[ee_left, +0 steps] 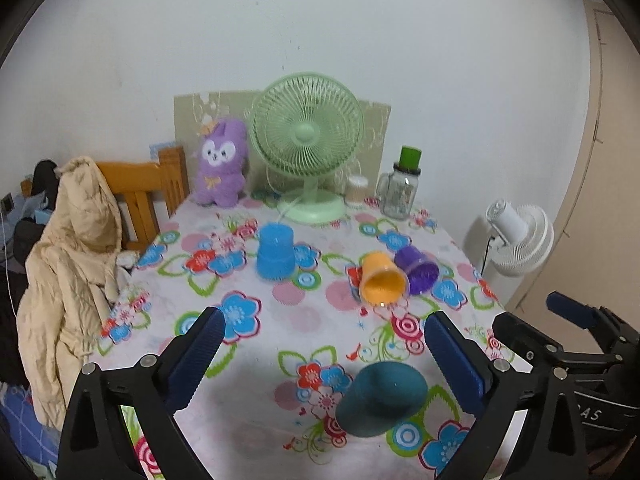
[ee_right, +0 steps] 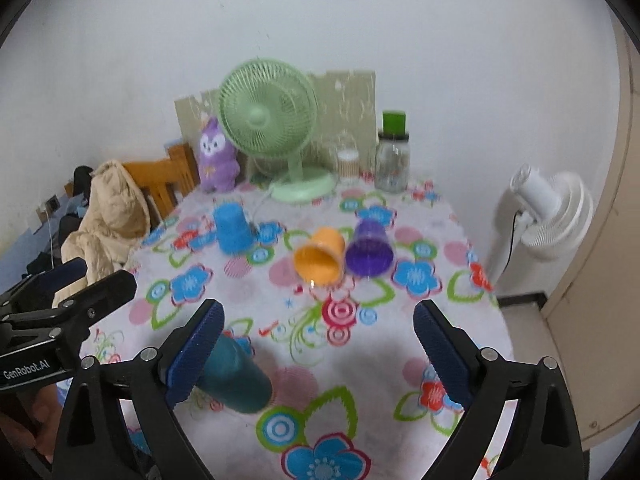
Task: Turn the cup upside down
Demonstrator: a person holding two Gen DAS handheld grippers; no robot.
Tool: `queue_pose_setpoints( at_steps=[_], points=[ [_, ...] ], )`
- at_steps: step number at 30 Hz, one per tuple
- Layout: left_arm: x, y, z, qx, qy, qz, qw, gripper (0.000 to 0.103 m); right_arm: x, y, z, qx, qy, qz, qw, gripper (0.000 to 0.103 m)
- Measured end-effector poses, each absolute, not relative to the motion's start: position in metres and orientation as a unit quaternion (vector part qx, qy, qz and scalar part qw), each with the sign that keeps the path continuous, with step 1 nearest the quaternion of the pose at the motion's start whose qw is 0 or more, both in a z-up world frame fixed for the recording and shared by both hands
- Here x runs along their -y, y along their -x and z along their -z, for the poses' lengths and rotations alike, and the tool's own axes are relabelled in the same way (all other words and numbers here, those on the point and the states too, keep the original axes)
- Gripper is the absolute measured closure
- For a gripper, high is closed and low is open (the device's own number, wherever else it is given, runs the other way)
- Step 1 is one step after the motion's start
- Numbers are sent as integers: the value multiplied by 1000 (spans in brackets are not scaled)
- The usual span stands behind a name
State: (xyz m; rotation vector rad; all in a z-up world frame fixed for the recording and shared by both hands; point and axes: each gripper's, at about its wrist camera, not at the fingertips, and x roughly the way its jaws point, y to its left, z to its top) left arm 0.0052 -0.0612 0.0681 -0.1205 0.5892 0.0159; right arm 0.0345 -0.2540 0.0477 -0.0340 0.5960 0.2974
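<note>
A teal cup [ee_left: 380, 398] stands upside down on the flowered tablecloth, between and just beyond the fingertips of my open, empty left gripper [ee_left: 324, 334]. It also shows in the right wrist view [ee_right: 236, 376], partly behind the left finger of my open, empty right gripper [ee_right: 318, 322]. A blue cup [ee_left: 275, 252] [ee_right: 232, 229] stands upside down further back. An orange cup [ee_left: 382, 278] [ee_right: 320, 256] and a purple cup [ee_left: 416, 265] [ee_right: 370, 249] lie on their sides, mouths toward me.
A green fan [ee_left: 306, 140], a purple plush toy [ee_left: 222, 162], a glass jar with a green lid [ee_left: 402, 186] and a small container [ee_left: 356, 190] stand at the table's back. A chair with a beige jacket [ee_left: 72, 264] is left; a white fan [ee_left: 518, 236] right.
</note>
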Motion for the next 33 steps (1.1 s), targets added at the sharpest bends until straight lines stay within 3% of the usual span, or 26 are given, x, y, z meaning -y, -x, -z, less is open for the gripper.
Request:
queue_pose_setpoints(
  at_steps=[11,33],
  points=[
    [56,12,-85,-250,53,-22,967,0,248,-20,-69,-251,24,-142,957,1],
    [52,11,-81,-255,57,-23,965,0,247,-18,-70,-250,24,-142,957,1]
  ],
)
